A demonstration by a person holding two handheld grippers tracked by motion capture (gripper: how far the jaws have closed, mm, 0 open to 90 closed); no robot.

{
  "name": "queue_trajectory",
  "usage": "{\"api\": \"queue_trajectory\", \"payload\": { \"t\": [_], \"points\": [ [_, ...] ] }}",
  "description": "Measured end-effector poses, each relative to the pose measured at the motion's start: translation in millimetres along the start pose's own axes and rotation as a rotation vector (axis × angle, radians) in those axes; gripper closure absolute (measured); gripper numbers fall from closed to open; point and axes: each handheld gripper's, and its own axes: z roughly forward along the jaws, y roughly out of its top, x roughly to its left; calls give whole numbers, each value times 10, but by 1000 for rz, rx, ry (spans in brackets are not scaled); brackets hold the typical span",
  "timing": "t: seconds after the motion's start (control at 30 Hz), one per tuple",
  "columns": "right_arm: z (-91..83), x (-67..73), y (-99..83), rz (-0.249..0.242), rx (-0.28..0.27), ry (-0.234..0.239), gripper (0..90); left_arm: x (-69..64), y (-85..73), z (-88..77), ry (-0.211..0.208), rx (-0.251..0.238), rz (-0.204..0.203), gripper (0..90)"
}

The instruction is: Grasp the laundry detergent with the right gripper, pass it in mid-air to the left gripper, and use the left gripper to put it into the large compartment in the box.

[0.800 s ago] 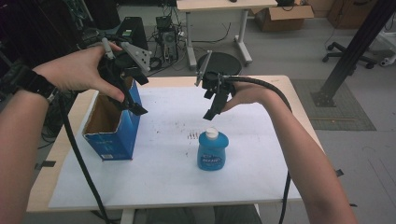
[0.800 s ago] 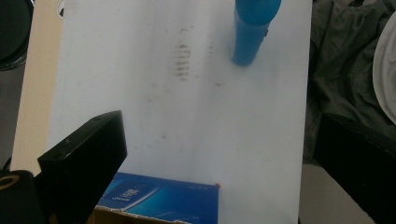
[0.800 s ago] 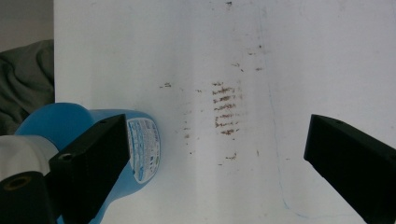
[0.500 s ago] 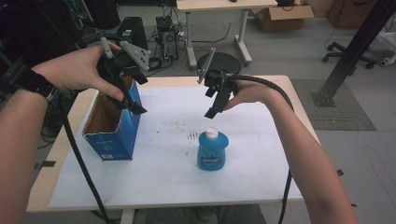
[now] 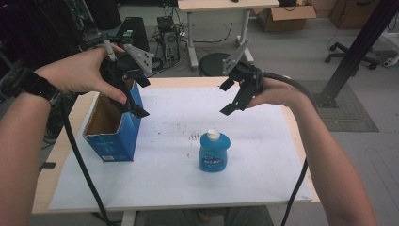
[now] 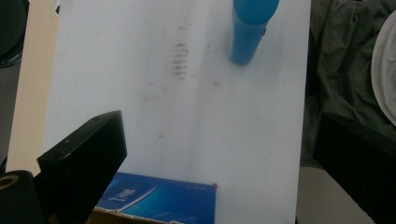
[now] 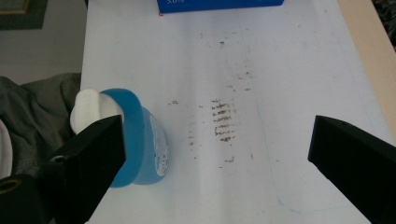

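Blue plastic bottle with white cap (image 5: pixel 214 153) upright near middle of white paper sheet (image 5: pixel 263 155) covering wooden table (image 5: pixel 61 155); long axis vertical, cap up. Right gripper (image 5: pixel 229 96) held in air above far side of sheet, jaws apart, nothing between them. Bottle below and toward person from it, a little to its left; in right gripper view, bottle (image 7: pixel 133 140) partly behind left-hand jaw, off centre of the jaw gap. Judged: needs a sideways shift plus descent before closing across the bottle body.

Left gripper (image 5: pixel 136 96) held above near edge of open blue cardboard box (image 5: pixel 115 136), jaws apart, empty. Bottle well apart from it, across the sheet; seen at top of left gripper view (image 6: pixel 250 32). Right gripper judged nearer to bottle.

Box open at top, standing at left edge of sheet; visible part of brown interior looks empty, bottom not fully seen. Dark smudge marks (image 5: pixel 193 137) on sheet just beyond bottle.
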Motion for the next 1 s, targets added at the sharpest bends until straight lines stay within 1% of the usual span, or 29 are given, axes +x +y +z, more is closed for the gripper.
{"api": "queue_trajectory", "payload": {
  "t": [0.03,0.17,0.2,0.3,0.43,0.53,0.6,0.63,0.67,0.73,0.77,0.8,0.83,0.87,0.9,0.93,1.0],
  "points": [
    [0,0,0,0,0,0,40,-3,4,5,-2,-2,1,41],
    [-108,76,-159,-2,-54,-5,36,-26,12,46,-3,-1,-1,41],
    [-132,103,-208,-2,-74,-5,35,-31,13,57,-2,1,0,40],
    [-168,164,-317,-2,-107,2,36,-59,12,104,-13,2,5,41],
    [-183,254,-478,-18,-161,9,37,-85,12,148,-12,3,3,41],
    [-170,302,-569,-17,-185,7,33,-104,11,173,-13,3,2,41],
    [-135,350,-670,-11,-214,12,28,-120,5,186,-15,4,3,41],
    [-135,350,-670,-11,-214,12,28,-120,5,186,-15,4,3,41],
    [-106,379,-730,-9,-224,13,25,-126,-1,190,-16,4,1,41],
    [-92,388,-750,-11,-229,17,26,-133,-14,200,-19,5,-4,41],
    [-73,401,-779,-8,-233,17,25,-135,-17,203,-19,6,-6,41],
    [-33,425,-823,-1,-248,21,24,-142,-21,214,-17,9,-4,41],
    [-33,425,-823,-1,-248,21,24,-142,-21,214,-17,9,-4,41],
    [12,447,-863,-4,-259,24,25,-151,-23,224,-21,8,-5,41],
    [12,447,-863,-4,-259,24,25,-151,-23,224,-21,8,-5,41],
    [66,466,-902,0,-266,29,24,-155,-22,231,-22,9,-5,41],
    [92,475,-919,2,-269,26,24,-159,-20,245,-23,11,-5,42]
  ]
}}
